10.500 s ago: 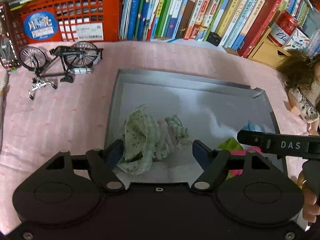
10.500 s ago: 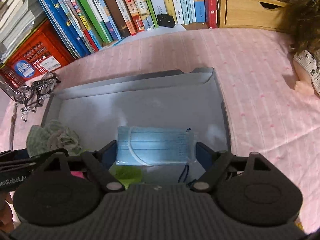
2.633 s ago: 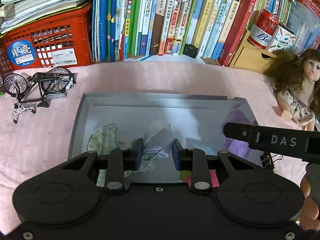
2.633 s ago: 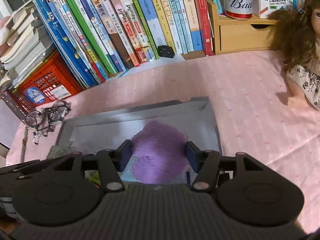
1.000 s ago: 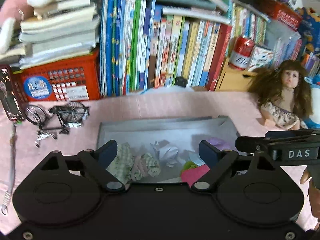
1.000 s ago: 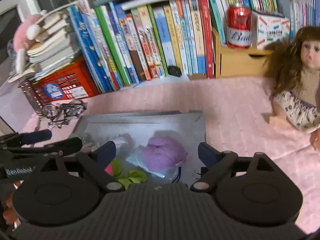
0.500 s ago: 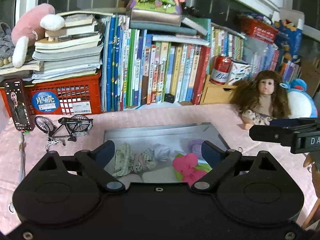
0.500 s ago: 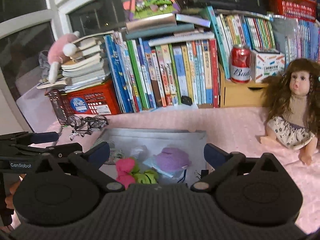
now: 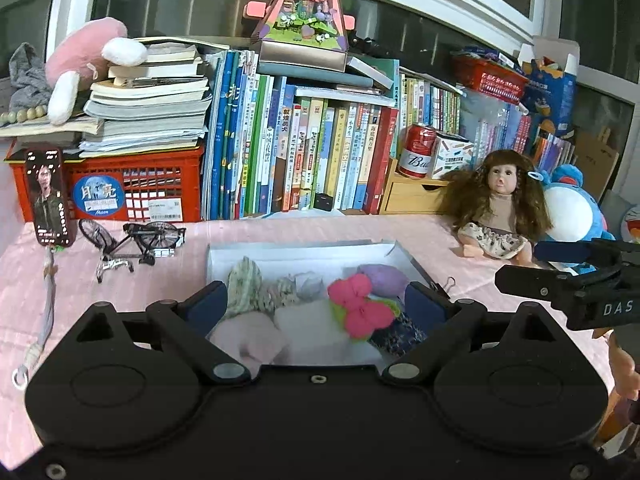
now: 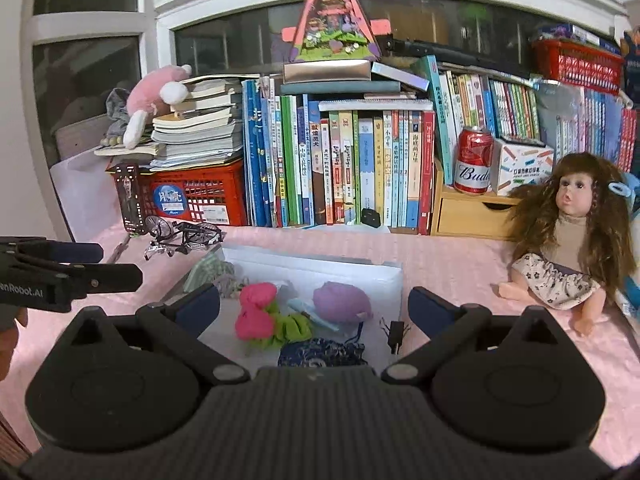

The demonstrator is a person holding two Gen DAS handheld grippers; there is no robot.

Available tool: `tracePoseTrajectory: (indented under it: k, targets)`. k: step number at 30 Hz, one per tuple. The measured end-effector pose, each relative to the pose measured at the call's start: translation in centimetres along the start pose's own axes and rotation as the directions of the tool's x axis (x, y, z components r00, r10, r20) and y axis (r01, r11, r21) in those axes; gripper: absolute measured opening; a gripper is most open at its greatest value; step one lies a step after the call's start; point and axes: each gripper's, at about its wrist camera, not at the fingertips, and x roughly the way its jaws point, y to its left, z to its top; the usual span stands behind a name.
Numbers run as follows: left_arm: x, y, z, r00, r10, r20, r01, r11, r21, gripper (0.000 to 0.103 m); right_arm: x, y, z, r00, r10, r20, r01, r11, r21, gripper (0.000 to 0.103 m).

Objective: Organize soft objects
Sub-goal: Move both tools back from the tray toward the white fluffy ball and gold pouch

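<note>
L gripper [image 9: 316,302] and R gripper [image 10: 314,304]: jaws spread wide w/ nothing gripped, just been opening. Tray [image 9: 296,249] lies beyond and between both jaw pairs w/ pink bow [image 9: 360,304], purple pouch [image 10: 340,302], green cloth [image 9: 245,286] inside.

Left claw [image 9: 316,300] spread wide, blue pads well apart, nothing between them; its jaws have just been opening. It hangs above the near end of a shallow grey tray [image 9: 304,249] on the pink-covered counter [image 9: 168,280]. In the tray: green-patterned cloth [image 9: 245,286] at left, pale pink soft piece [image 9: 250,338] near front, bright pink bow [image 9: 360,306] with green beneath, purple plush [image 9: 382,278] behind it, dark blue patterned pouch [image 9: 396,334] at right. Right claw [image 9: 560,276] enters from the right edge. Doll [image 9: 498,208] sits right of the tray; model bicycle [image 9: 132,242] to its left; books [image 9: 296,152] behind.
</note>
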Motion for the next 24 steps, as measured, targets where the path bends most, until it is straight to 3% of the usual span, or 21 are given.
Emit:
tracePoseTrajectory:
  k: [14, 24]
  targets:
    - [-5.4, 0.4, -7.0, 0.998, 0.035, 0.049, -0.034, 0.999, -0.029, 0.095, -3.9, 2.4, -6.4, 0.987, -0.099, 0.124, 0.110, 0.990, -0.083, 0.103]
    - [-7.6, 0.0, -11.3, 0.985, 0.155, 0.081, -0.151, 0.987, -0.053, 0.098, -5.2, 3.4, -10.3, 0.977, -0.164, 0.135, 0.170, 0.985, -0.035, 0.103]
